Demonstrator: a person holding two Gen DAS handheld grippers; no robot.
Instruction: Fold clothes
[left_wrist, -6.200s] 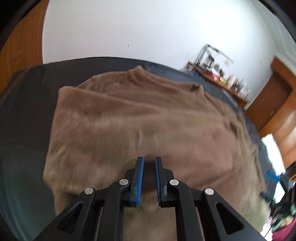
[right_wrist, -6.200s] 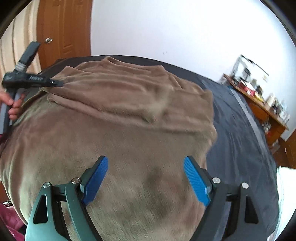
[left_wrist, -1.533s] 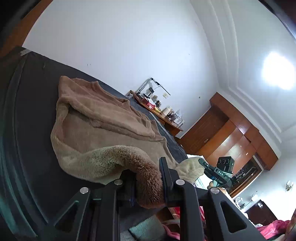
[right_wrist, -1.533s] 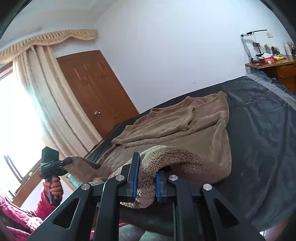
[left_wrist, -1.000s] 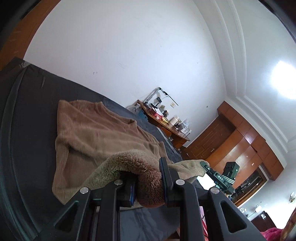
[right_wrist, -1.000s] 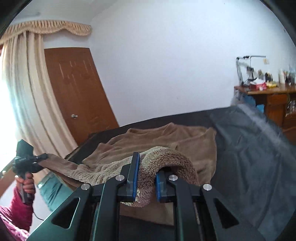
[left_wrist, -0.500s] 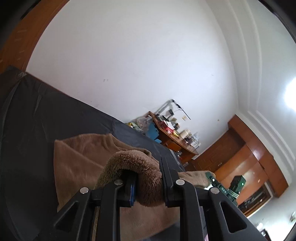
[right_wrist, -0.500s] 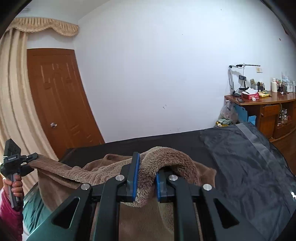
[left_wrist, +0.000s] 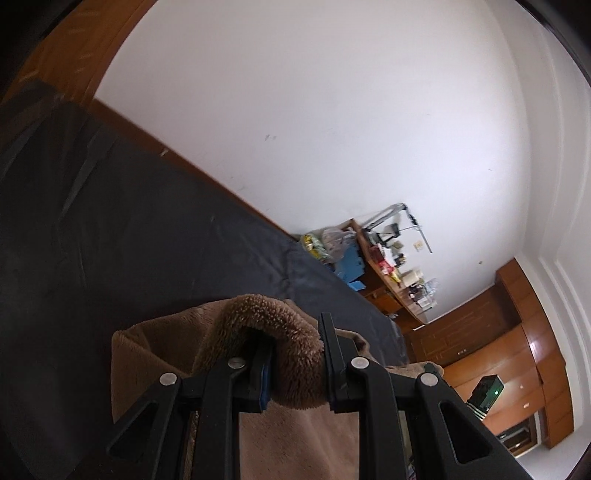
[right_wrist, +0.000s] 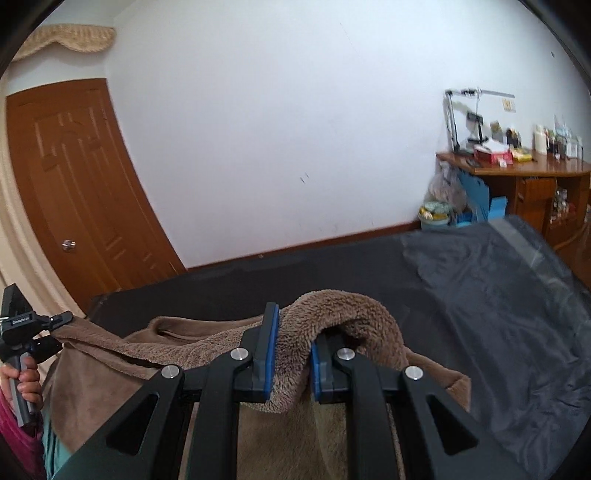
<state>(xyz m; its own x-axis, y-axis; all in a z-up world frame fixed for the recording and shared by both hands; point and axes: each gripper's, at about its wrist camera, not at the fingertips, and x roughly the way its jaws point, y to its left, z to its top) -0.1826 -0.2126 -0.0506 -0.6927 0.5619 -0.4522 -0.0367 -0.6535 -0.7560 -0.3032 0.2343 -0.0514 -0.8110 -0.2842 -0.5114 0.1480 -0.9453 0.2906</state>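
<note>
1. The left claw (left_wrist: 295, 360) is closed on a thick fold of the brown fleece garment (left_wrist: 295, 435); the fleece bulges up between its two fingers at the lower centre of the left wrist view.
2. The right claw (right_wrist: 291, 354) is closed narrowly on another fold of the same brown fleece garment (right_wrist: 332, 321), in the lower centre of the right wrist view.
3. The garment hangs as a band between the two claws. In the right wrist view its lifted edge runs from the right claw toward the lower left of the frame, where it reaches the left claw (right_wrist: 61, 319), held by a hand (right_wrist: 26, 382).
4. The long axis of the lifted edge therefore lies across the frame, from claw to claw, not away from the cameras.
5. The rest of the garment lies below and in front of both claws, on the dark bed (right_wrist: 480, 295). A lower layer shows under the lifted edge at the bottom of both views.
6. My judgement: the coming move turns on laying this edge down onto the layer beyond it. Both claws seem equally near to it, so they should travel together to keep the edge straight.
</note>
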